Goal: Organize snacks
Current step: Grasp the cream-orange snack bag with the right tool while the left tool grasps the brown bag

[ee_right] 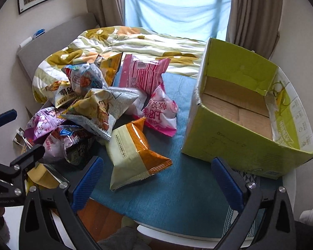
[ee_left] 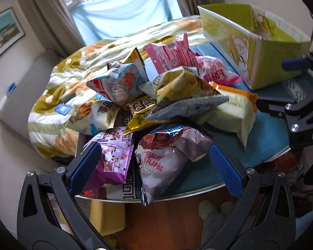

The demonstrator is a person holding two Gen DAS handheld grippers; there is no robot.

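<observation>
A pile of snack bags (ee_left: 152, 104) lies on a table with a blue mat (ee_right: 173, 198). An open green cardboard box (ee_right: 240, 112), empty inside, stands on the mat to the right; it also shows in the left wrist view (ee_left: 250, 48). My left gripper (ee_left: 154, 164) is open, its blue pads either side of a purple bag (ee_left: 112, 160) and a pale brown-topped bag (ee_left: 164, 158) at the table's near edge. My right gripper (ee_right: 156, 181) is open and empty, just in front of an orange-and-cream bag (ee_right: 133, 154). Pink bags (ee_right: 144, 73) lie behind.
A flowered quilt (ee_right: 119, 41) on a bed lies behind the table, under a window with curtains. The right gripper shows at the right edge of the left wrist view (ee_left: 292, 112); the left gripper shows at the left of the right wrist view (ee_right: 14, 166). Wooden floor (ee_left: 167, 218) lies below.
</observation>
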